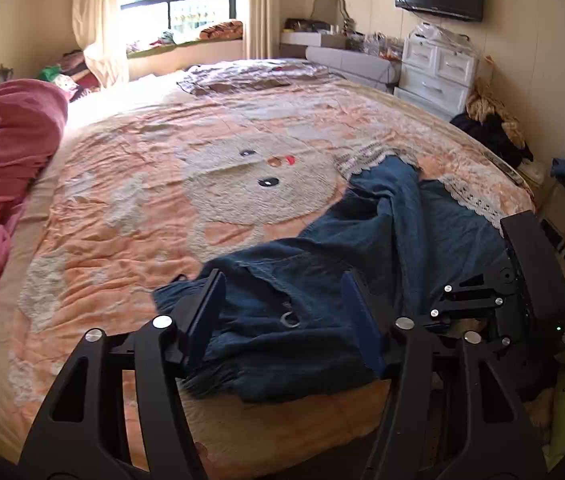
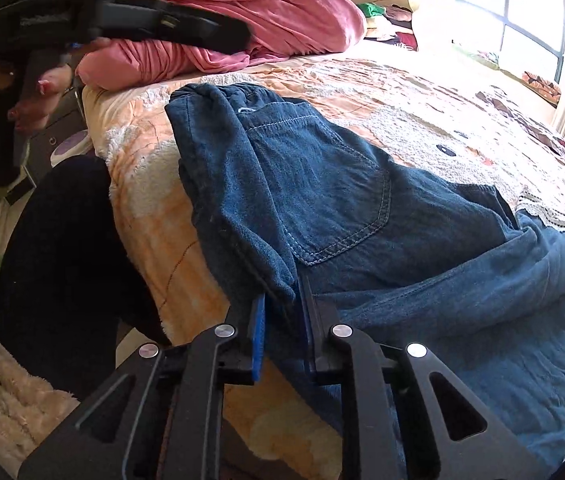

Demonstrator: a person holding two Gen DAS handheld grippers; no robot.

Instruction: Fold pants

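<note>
A pair of dark blue denim pants is seen lying crumpled along the near edge of a bed covered by a peach-orange plush blanket with a pale cartoon animal face. A stitched back pocket is turned upward in the right wrist view.

The left gripper is held over the bunched denim with its jaws spread apart; cloth lies between the blue pads, but no pressing on it can be made out.

The right gripper is seen with its jaws set narrowly, a folded edge of the pants passing between them; whether the pads clamp the cloth cannot be told.

A heaped pink quilt is piled at the side of the bed. A white plastic drawer cabinet is placed beyond the bed, by the wall.
</note>
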